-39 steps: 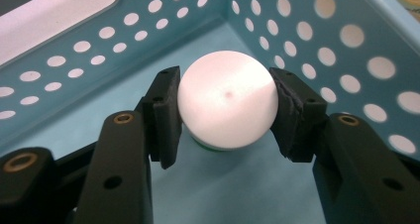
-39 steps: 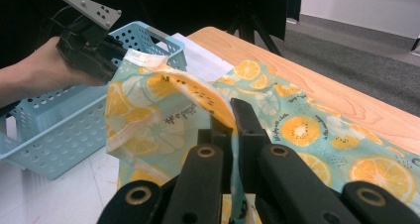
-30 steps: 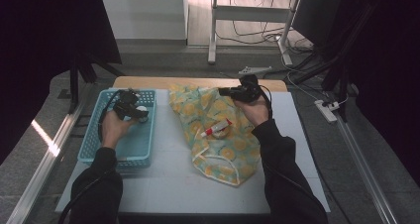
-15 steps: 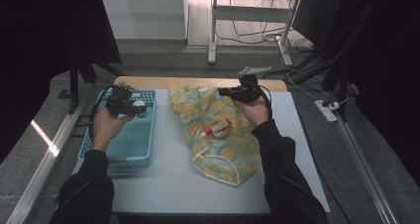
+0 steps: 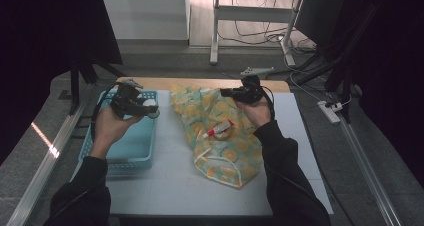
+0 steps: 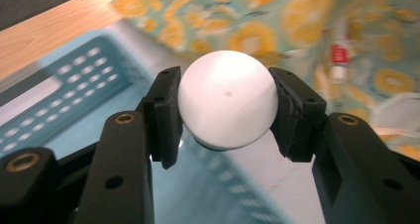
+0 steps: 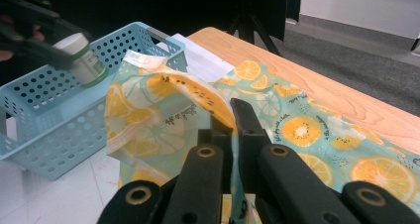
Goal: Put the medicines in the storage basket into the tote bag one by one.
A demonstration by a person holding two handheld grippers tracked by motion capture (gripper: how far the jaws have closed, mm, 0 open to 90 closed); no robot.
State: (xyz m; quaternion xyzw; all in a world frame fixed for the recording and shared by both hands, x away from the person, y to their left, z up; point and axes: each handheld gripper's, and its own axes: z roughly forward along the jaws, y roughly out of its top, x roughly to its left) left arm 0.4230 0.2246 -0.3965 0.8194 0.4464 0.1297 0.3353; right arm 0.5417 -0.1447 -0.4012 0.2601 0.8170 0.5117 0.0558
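The left gripper [image 5: 148,111] pinches a small white bottle [image 6: 227,98] with a green-edged label between its two pads, holding it in the air above the right edge of the light blue perforated basket [image 5: 131,147]. In the right gripper view the same bottle [image 7: 82,59] hangs tilted over the basket's far wall [image 7: 44,92]. The right gripper [image 7: 232,116] has its jaws pressed together on the lifted rim of the citrus-print bag [image 5: 227,146], raising that edge off the white table [image 5: 170,191]. A white tube with a red cap [image 5: 216,132] lies on the bag, well apart from the bottle
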